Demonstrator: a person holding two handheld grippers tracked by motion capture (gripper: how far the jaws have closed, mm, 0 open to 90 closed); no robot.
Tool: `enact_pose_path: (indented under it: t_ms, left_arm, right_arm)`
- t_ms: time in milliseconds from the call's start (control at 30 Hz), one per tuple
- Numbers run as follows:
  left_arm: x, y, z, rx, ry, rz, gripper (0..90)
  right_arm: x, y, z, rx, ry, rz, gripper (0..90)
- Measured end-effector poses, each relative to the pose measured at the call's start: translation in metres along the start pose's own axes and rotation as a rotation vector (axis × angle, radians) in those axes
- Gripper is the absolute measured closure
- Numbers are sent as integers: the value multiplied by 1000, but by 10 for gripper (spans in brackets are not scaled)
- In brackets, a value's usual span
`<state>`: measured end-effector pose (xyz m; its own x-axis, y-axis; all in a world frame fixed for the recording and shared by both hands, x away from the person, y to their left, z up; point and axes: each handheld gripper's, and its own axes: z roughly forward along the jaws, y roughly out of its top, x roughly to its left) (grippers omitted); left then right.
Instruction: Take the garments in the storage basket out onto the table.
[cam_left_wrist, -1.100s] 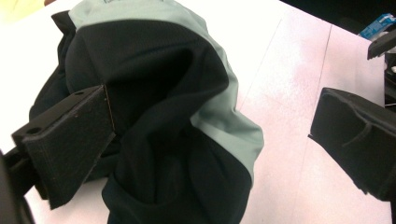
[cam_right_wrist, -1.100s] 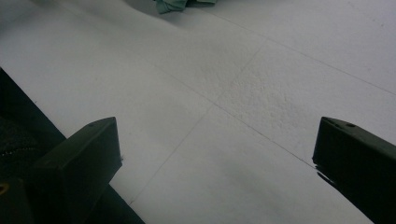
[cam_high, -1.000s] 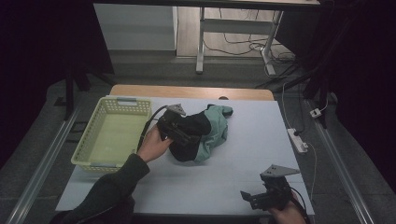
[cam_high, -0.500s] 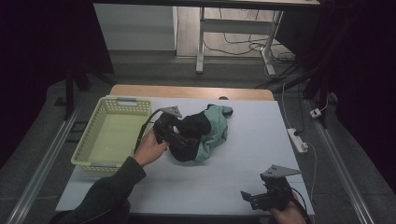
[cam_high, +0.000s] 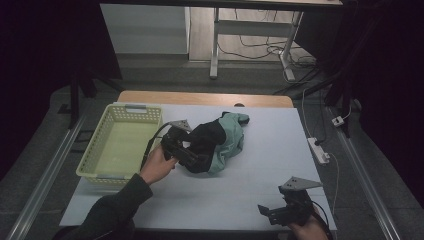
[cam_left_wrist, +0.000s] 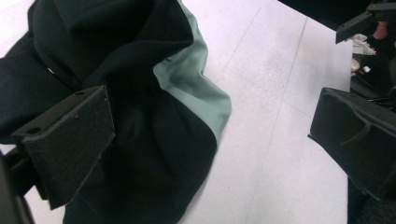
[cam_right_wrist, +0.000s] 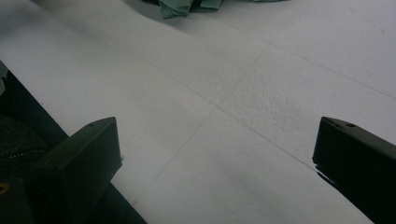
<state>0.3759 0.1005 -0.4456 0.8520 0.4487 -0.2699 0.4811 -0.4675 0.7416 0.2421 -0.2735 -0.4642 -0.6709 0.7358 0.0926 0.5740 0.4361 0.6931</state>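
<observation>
Left gripper (cam_high: 192, 155) sits against the crumpled black-and-green garment (cam_high: 220, 142) mid-table — jaws spread wide in the left gripper view, one pad over the black cloth, nothing pinched between them. Garment (cam_left_wrist: 140, 107) lies bunched on the white table (cam_high: 270, 160), just right of the pale yellow basket (cam_high: 102, 172). Right gripper (cam_high: 275, 215) is at the table's near right edge, well apart from the garment — jaws wide apart, holding nothing, bare table (cam_right_wrist: 210, 93) between them.
</observation>
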Motion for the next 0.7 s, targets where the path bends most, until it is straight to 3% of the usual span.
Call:
enact_pose_path:
  t_ms: [167, 700]
  left_arm:
    - [-4, -4, -3, 14, -4, 5, 0]
    - [-15, -15, -21, -25, -47, -16, 0]
  right_arm:
    - [0, 0, 0, -3, 3, 4, 9]
    - [0, 0, 0, -3, 0, 0, 8]
